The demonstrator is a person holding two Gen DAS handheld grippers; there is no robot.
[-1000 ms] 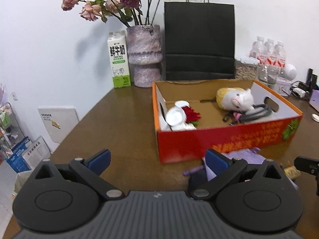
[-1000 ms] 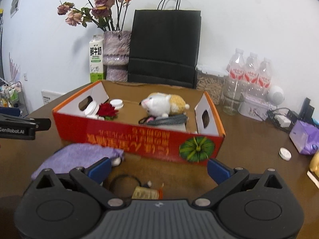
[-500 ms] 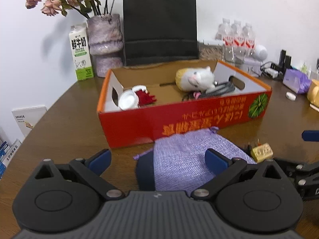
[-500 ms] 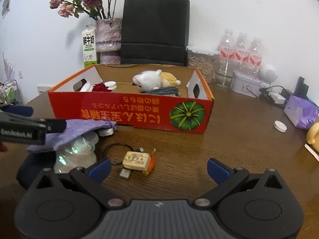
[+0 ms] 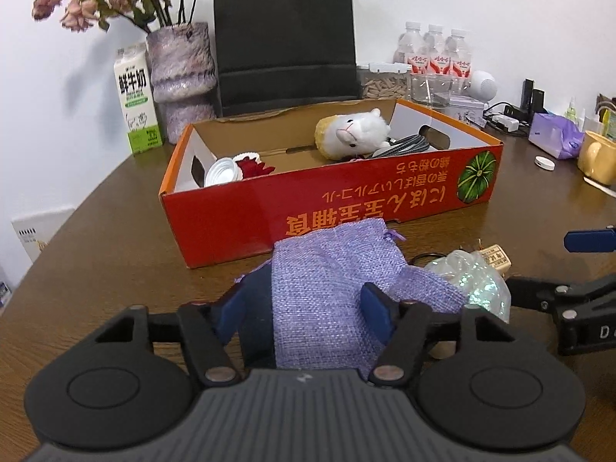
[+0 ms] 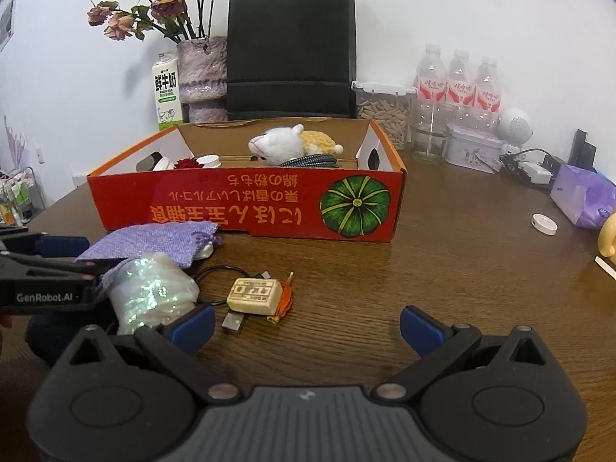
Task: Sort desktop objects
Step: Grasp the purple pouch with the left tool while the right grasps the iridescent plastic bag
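From the left wrist camera, the left gripper (image 5: pixel 304 310) has its 2 blue pads on either side of a purple cloth bag (image 5: pixel 331 288). Its jaws have just been closing, and the bag lies between them. The right pad looks pressed into the cloth, but I cannot tell if the left pad touches the bag or the dark thing (image 5: pixel 256 308) under it. Just to the right of this tool sits a shiny clear wrapper (image 5: pixel 475 275), partly under the bag. Behind the wrapper is a small tan block (image 5: pixel 496 260). Straight ahead of the tool stands a red cardboard box (image 5: pixel 346 208) on the brown table (image 5: pixel 96 238). In the box are a white plush toy (image 5: pixel 352 133), a red flower (image 5: pixel 252 165) and a white cap (image 5: pixel 221 171). The other tool pokes in from the right edge.

From the right wrist camera, the right gripper (image 6: pixel 306 327) is spread wide, with only bare table between its pads. Just ahead of it and a bit left lies the tan block (image 6: pixel 254 294) with an orange tassel (image 6: pixel 285 300), a black cord (image 6: pixel 219 273) and a small plug (image 6: pixel 233 321). The shiny wrapper (image 6: pixel 150 292) sits right by its left pad. The purple bag (image 6: pixel 154 242) is farther left, up against the red box (image 6: pixel 246 204).
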